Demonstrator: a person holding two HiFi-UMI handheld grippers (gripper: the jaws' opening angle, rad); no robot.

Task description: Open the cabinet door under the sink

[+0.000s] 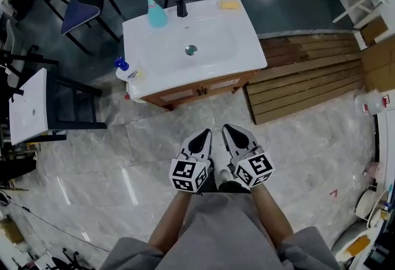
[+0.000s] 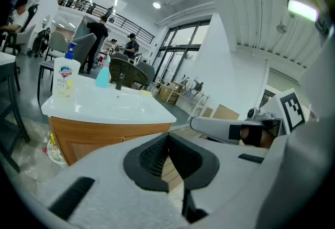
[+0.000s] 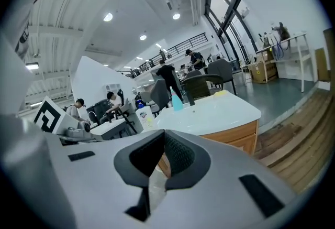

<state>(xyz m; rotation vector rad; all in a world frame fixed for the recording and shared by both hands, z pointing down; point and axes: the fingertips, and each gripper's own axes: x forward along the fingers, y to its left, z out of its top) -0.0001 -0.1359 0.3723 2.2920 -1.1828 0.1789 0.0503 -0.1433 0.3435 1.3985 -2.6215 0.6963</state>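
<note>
A white sink (image 1: 240, 28) tops a wooden cabinet whose two doors (image 1: 200, 89) are closed, facing me. Both grippers hover side by side over the marble floor, well short of the cabinet. My left gripper (image 1: 204, 135) has its jaws together with nothing between them, and my right gripper (image 1: 229, 130) beside it is shut and empty too. The left gripper view shows its tips (image 2: 167, 137) meeting in front of the cabinet (image 2: 89, 139). In the right gripper view the tips (image 3: 163, 133) meet, with the cabinet (image 3: 238, 136) beyond.
On the sink stand a teal bottle (image 1: 155, 13), a black faucet (image 1: 181, 8), a yellow sponge (image 1: 229, 4) and a pump soap bottle (image 1: 127, 71). A wooden pallet (image 1: 308, 74) lies right of the cabinet. A small white table (image 1: 28, 107) and chairs stand at left.
</note>
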